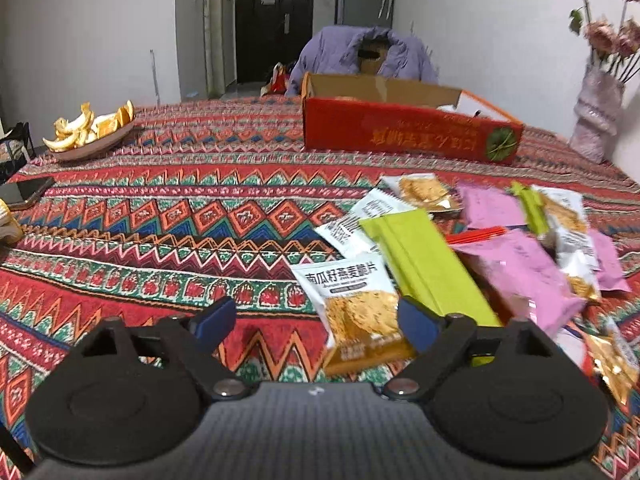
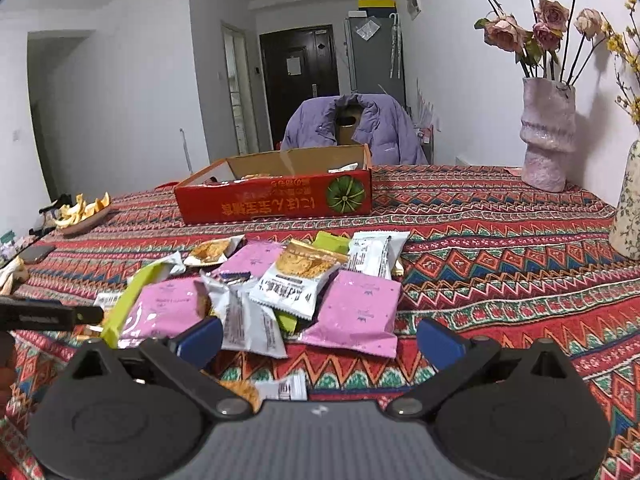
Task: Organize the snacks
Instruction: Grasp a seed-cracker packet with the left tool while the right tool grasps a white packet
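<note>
A heap of snack packets lies on the patterned tablecloth: white oat-crisp packets (image 1: 356, 304) (image 2: 296, 280), pink packets (image 1: 524, 276) (image 2: 360, 312) and green packets (image 1: 424, 264) (image 2: 124, 304). An open red cardboard box (image 1: 408, 136) (image 2: 276, 200) stands behind the heap. My left gripper (image 1: 316, 320) is open and empty, with a white oat-crisp packet lying between its fingers on the table. My right gripper (image 2: 320, 336) is open and empty, just in front of the heap. The left gripper's black tip shows in the right wrist view (image 2: 52, 316) at the far left.
A plate of orange peel (image 1: 90, 132) (image 2: 80, 212) sits at the back left. A phone (image 1: 24, 192) (image 2: 36, 254) lies at the left edge. A pink vase of roses (image 2: 548, 132) (image 1: 596, 116) stands at the back right. A chair with a purple jacket (image 2: 360, 128) is behind the table.
</note>
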Demonstrator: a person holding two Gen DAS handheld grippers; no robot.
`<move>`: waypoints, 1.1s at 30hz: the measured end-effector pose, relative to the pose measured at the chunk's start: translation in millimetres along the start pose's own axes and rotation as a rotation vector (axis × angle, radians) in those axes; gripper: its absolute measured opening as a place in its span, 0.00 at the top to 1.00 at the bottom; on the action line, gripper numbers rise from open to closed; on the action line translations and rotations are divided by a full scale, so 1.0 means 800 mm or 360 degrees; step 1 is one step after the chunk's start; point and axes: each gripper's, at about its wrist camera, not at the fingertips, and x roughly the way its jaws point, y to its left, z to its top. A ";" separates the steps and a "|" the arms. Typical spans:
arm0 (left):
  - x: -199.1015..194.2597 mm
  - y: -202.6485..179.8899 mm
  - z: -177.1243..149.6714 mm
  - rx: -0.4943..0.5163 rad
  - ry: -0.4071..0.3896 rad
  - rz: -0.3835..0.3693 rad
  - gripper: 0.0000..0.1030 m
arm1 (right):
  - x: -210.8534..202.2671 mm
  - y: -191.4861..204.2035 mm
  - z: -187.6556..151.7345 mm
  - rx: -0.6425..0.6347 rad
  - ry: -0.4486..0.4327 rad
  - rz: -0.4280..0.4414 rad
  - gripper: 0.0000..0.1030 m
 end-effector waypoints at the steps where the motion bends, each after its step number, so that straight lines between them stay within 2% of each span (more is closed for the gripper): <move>1: 0.006 0.000 0.002 -0.0005 0.0016 -0.0009 0.16 | 0.004 -0.001 0.001 0.0009 -0.0001 0.0011 0.00; 5: 0.022 -0.006 0.005 0.0010 0.0045 -0.0036 0.16 | 0.027 0.002 0.006 -0.0013 0.0043 0.0068 0.00; 8: 0.030 -0.013 0.006 0.0038 0.0036 -0.0025 0.17 | 0.046 0.001 0.011 0.0063 0.0114 0.0079 0.00; 11: 0.034 -0.017 0.004 0.0062 0.0012 -0.0021 0.26 | 0.058 -0.002 0.015 0.0170 0.0097 0.0219 0.01; 13: 0.033 -0.018 0.003 0.0106 -0.0011 -0.0025 0.39 | 0.068 0.005 0.017 0.0160 0.0114 0.0300 0.08; 15: 0.030 -0.016 0.003 0.0141 -0.0022 -0.0027 0.46 | 0.082 0.011 0.017 0.0143 0.0152 0.0347 0.17; 17: 0.028 -0.013 0.001 0.0170 -0.0027 0.0002 0.46 | 0.099 0.015 0.014 0.0156 0.0206 0.0391 0.27; 18: 0.028 -0.011 0.001 0.0173 -0.0028 0.0020 0.46 | 0.105 0.015 0.013 0.0178 0.0218 0.0418 0.36; 19: 0.028 -0.008 0.001 0.0164 -0.0026 0.0054 0.44 | 0.108 0.014 0.013 0.0210 0.0213 0.0429 0.39; 21: 0.029 -0.003 0.003 0.0151 -0.0022 0.0082 0.40 | 0.114 0.013 0.013 0.0244 0.0224 0.0428 0.41; 23: 0.032 -0.001 0.006 0.0142 -0.0022 0.0080 0.40 | 0.119 0.011 0.010 0.0251 0.0267 0.0434 0.44; 25: 0.034 -0.003 0.007 0.0154 -0.0033 0.0056 0.50 | 0.118 0.009 0.004 0.0245 0.0270 0.0445 0.47; 27: 0.032 -0.008 0.008 0.0184 -0.0040 0.0065 0.55 | 0.117 0.009 0.003 0.0253 0.0270 0.0448 0.48; 30: 0.024 -0.014 0.008 0.0222 -0.0059 0.0111 0.56 | 0.113 0.014 0.003 0.0205 0.0267 0.0439 0.53; 33: 0.003 -0.011 0.006 0.0206 -0.0095 0.0107 0.57 | 0.100 0.023 0.003 0.0110 0.0252 0.0410 0.56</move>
